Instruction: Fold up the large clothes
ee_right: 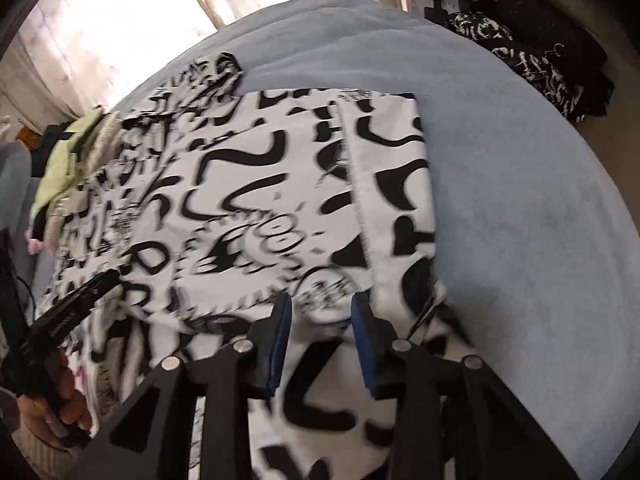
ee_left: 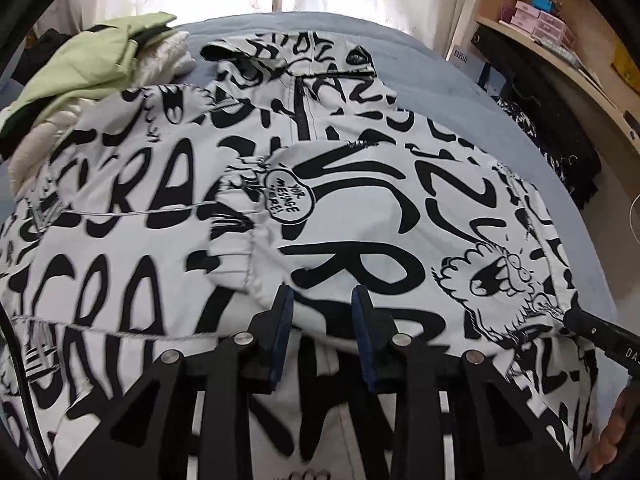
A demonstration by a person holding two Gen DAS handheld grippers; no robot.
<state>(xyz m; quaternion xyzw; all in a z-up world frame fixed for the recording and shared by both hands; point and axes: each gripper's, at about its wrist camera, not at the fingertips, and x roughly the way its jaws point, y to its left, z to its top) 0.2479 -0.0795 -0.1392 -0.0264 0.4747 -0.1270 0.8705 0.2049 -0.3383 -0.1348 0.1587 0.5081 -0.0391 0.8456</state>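
Note:
A big white jacket (ee_left: 360, 184) (ee_right: 260, 184) printed with black graffiti letters lies spread on a blue bed (ee_left: 440, 80) (ee_right: 520, 200), collar and zip at the far end. Its near part is doubled over, and that fold's edge runs through both grippers' tips. In the left wrist view my left gripper (ee_left: 322, 300) points down onto this edge, its blue pads narrowly apart with a bunch of cloth between them. My right gripper (ee_right: 322, 304) grips the same edge further right; its black tip (ee_left: 576, 314) shows at the jacket's right side. The left gripper (ee_right: 110, 276) appears at the left, held by a hand (ee_right: 52, 412).
A pile of pale green and white clothes (ee_left: 92, 56) (ee_right: 64, 160) sits at the bed's far left corner. Dark and patterned garments (ee_left: 552, 140) (ee_right: 540, 60) hang off the right side. A wooden shelf (ee_left: 560, 40) with boxes stands at right; curtains hang behind.

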